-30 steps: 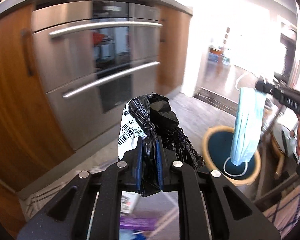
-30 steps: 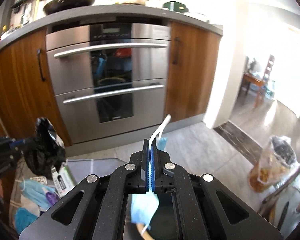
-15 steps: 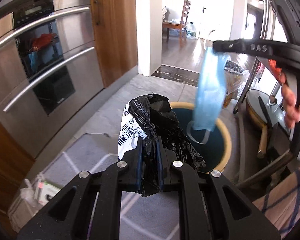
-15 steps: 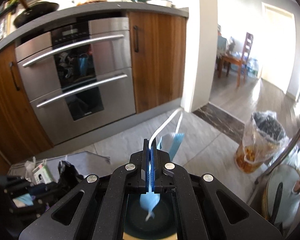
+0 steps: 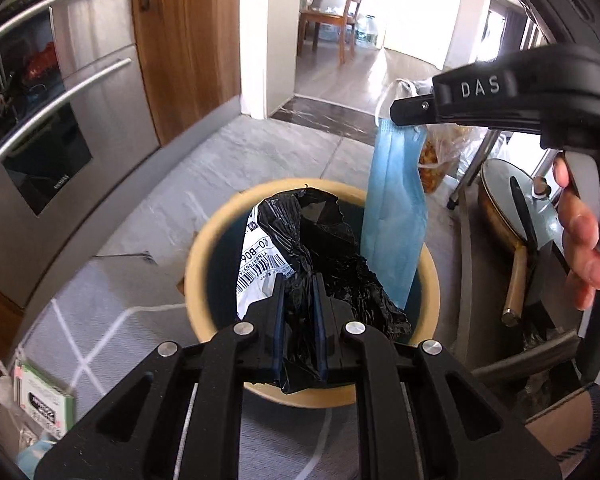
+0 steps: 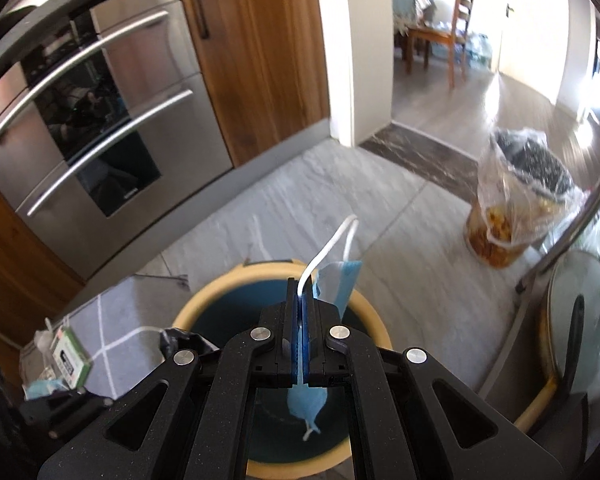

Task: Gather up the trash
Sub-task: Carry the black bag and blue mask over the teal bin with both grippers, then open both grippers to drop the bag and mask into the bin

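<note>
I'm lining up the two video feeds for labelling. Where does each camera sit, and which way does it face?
Left wrist: on the left gripper, looking down into the bin; it holds the black bag. The right gripper and a hand show.
Right wrist: on the right gripper, angled down at the bin; it pinches the blue mask.
Shared: bin, mask, oven, chair.

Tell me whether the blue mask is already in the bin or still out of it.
Out. The blue face mask hangs clamped in the right gripper, dangling above the open bin, not released.
</note>
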